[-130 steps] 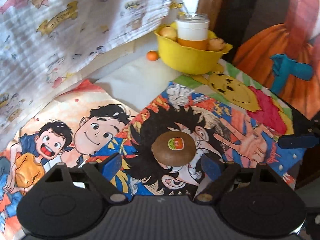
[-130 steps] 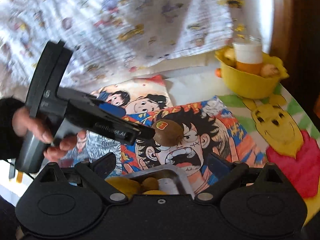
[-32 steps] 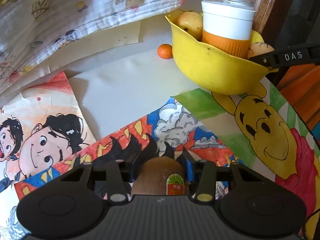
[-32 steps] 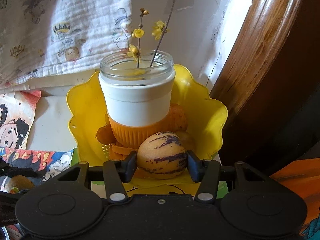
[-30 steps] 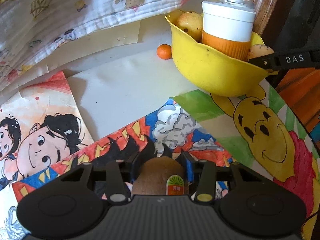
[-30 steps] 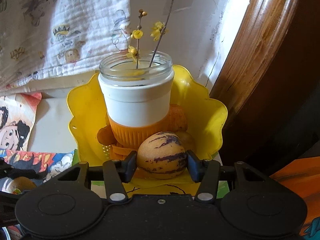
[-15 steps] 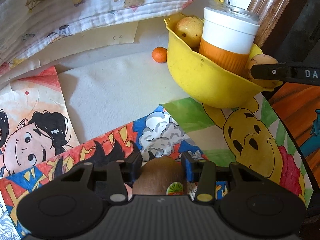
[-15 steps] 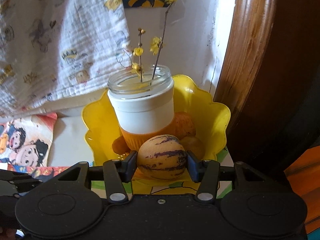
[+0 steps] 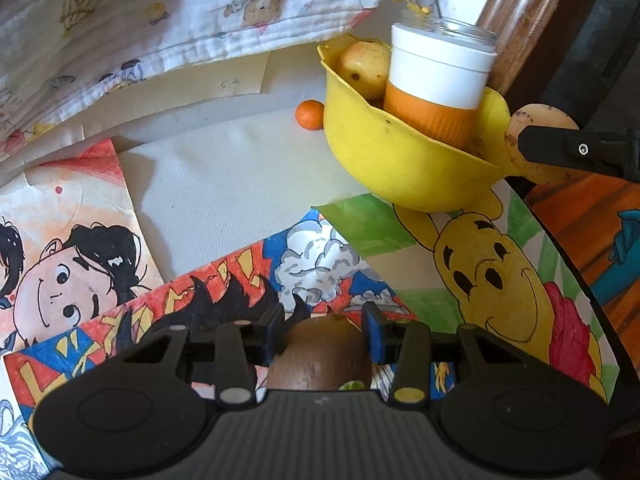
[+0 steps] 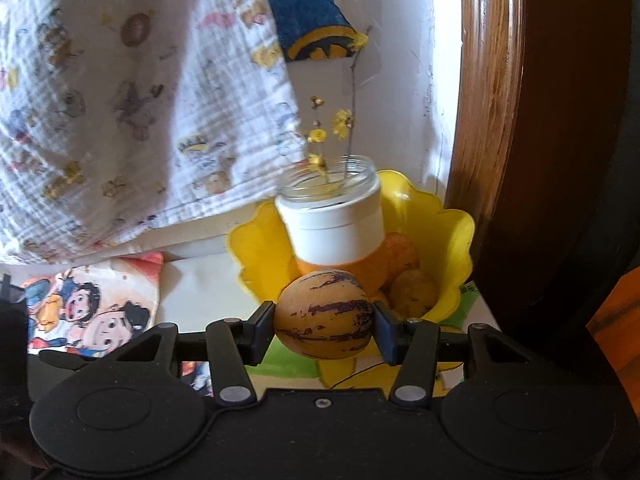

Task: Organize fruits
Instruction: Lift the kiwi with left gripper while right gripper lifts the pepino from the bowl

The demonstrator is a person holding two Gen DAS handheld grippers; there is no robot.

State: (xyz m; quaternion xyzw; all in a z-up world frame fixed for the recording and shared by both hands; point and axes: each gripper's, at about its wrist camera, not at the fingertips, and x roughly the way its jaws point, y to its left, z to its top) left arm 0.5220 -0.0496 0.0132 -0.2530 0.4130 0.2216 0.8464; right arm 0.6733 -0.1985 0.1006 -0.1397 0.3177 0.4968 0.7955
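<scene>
My left gripper (image 9: 323,320) has a brown kiwi (image 9: 320,356) between its blue pads just above the cartoon drawings, and its jaws are closing on it. My right gripper (image 10: 325,322) is shut on a yellow fruit with purple stripes (image 10: 320,300), held in front of and above the near rim of the yellow bowl (image 10: 452,240). In the left wrist view that same fruit (image 9: 540,120) shows beside the bowl (image 9: 380,160), clamped by a black finger (image 9: 576,150). Two more fruits (image 10: 412,292) lie in the bowl.
A glass jar in a white and orange sleeve (image 10: 336,224) stands in the bowl with flower twigs in it. A small orange (image 9: 309,115) lies left of the bowl. A printed cloth (image 9: 160,20) hangs behind. A wooden post (image 10: 492,120) rises at the right.
The right gripper has risen and drawn back from the bowl with the striped fruit, which now sits above the near rim. The left gripper still has the kiwi and has barely moved.
</scene>
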